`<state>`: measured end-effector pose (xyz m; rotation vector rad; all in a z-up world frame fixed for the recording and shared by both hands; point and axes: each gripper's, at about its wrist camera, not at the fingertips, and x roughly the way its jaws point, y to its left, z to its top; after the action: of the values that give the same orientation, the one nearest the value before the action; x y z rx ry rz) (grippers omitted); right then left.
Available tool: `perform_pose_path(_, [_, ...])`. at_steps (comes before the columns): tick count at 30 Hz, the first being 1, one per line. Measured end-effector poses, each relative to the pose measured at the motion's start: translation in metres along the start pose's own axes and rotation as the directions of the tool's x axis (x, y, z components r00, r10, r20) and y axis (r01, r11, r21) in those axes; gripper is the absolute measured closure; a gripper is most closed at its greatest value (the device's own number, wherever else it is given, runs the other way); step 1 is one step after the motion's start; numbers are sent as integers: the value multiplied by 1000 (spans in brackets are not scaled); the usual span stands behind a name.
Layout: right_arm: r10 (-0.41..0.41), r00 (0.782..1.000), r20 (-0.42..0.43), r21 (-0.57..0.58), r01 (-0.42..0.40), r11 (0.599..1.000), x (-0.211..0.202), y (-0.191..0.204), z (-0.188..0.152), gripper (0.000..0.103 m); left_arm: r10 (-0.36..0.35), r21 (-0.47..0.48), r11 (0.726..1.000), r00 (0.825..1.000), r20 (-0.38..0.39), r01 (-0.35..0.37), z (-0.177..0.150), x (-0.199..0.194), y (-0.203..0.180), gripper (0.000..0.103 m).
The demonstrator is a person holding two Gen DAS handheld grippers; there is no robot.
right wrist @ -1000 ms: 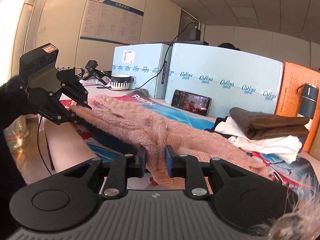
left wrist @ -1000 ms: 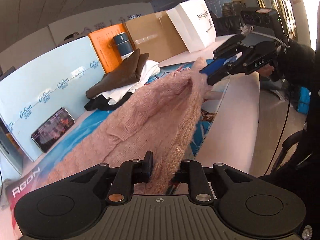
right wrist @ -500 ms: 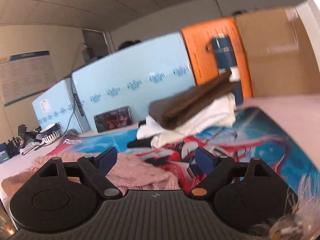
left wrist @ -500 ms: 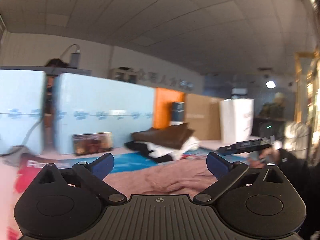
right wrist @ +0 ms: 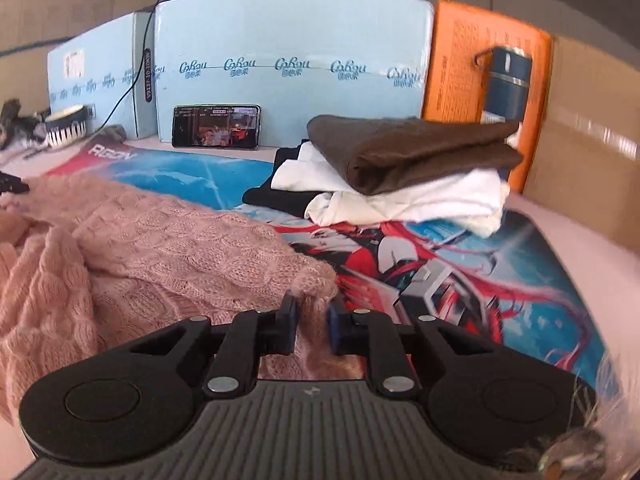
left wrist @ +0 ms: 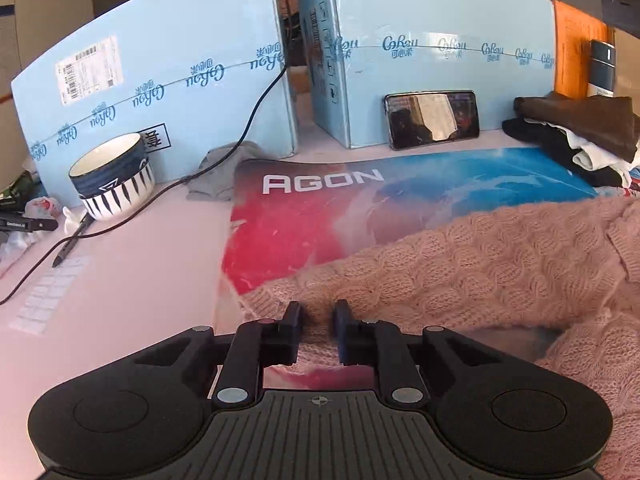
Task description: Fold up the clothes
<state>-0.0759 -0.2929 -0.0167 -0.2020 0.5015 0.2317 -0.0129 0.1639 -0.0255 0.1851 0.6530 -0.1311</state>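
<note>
Apparently both grippers on pink sweater (left wrist: 480,264).

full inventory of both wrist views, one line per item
sweater: 1, pink knit, on mat
desk mat: 1, red and blue
folded clothes: 1 stack, brown, white, black, far end of mat
phone: 1, black, leaning on box
boxes: 2, light blue, behind mat
bowl: 1, dark blue and white, beside mat
flask: 1, dark blue, against orange panel
left tongs: black, shut on sweater
right tongs: black, closing on sweater
</note>
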Motion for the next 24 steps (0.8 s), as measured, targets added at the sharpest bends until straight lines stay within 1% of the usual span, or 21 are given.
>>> perform_pose_path(3, [-105, 994, 42, -94, 108, 990, 3, -4, 8, 93, 12, 21, 1000, 999, 43, -13, 7, -1, -11, 95])
perform_pose_path(6, [-195, 979, 66, -93, 201, 975, 15, -18, 17, 93, 29, 41, 999, 998, 59, -32, 24, 12, -21, 100])
perform_pose_path(9, [-274, 959, 77, -107, 281, 954, 28, -29, 22, 93, 49, 77, 996, 998, 45, -53, 44, 37, -33, 101])
perform_pose_path(10, [-288, 955, 69, -108, 294, 950, 32, -34, 23, 93, 54, 90, 994, 998, 30, -57, 49, 47, -36, 101])
perform_pose_path(12, [-294, 955, 32, -93, 296, 951, 41, -43, 21, 93, 60, 92, 994, 998, 4, -60, 52, 58, -38, 99])
perform_pose_path(13, [-294, 956, 12, -83, 294, 952, 46, -48, 20, 93, 62, 89, 994, 998, -8, -61, 53, 63, -38, 92])
perform_pose_path(14, [-288, 958, -4, -61, 287, 956, 47, -53, 19, 93, 59, 74, 996, 998, -5, -58, 52, 62, -35, 91])
perform_pose_path(15, [-276, 961, -17, -30, 275, 961, 47, -58, 17, 89, 51, 46, 998, 999, 11, -52, 49, 54, -30, 90])
perform_pose_path(16, [-263, 964, -29, 1, 263, 965, 47, -63, 15, 77, 44, 11, 999, 999, 30, -45, 46, 46, -25, 83])
perform_pose_path(17, [-261, 965, -21, 39, 262, 964, 41, -67, 14, 69, 34, -47, 998, 998, 54, -32, 41, 31, -17, 68])
perform_pose_path(18, [-270, 963, 6, 81, 268, 960, 32, -71, 14, 51, 20, -109, 994, 996, 85, -11, 33, 14, -9, 57])
perform_pose_path(19, [-279, 960, 33, 122, 273, 954, 22, -73, 14, 44, 7, -160, 987, 993, 116, 12, 25, -2, -4, 33])
perform_pose_path(20, [-282, 958, 59, 166, 269, 949, 9, -75, 14, 43, -5, -198, 980, 989, 145, 34, 14, -18, -1, 19])
perform_pose_path(21, [-275, 958, 83, 212, 252, 944, -4, -75, 13, 42, -14, -223, 973, 985, 173, 53, 3, -34, 0, 16])
perform_pose_path(22, [-250, 962, 106, 253, 217, 943, -16, -74, 10, 39, -22, -241, 968, 981, 193, 69, -8, -48, -2, 14])
perform_pose_path(24, [-168, 974, 155, 301, 116, 946, -37, -67, 4, 35, -45, -245, 965, 980, 192, 92, -25, -64, -10, 14])
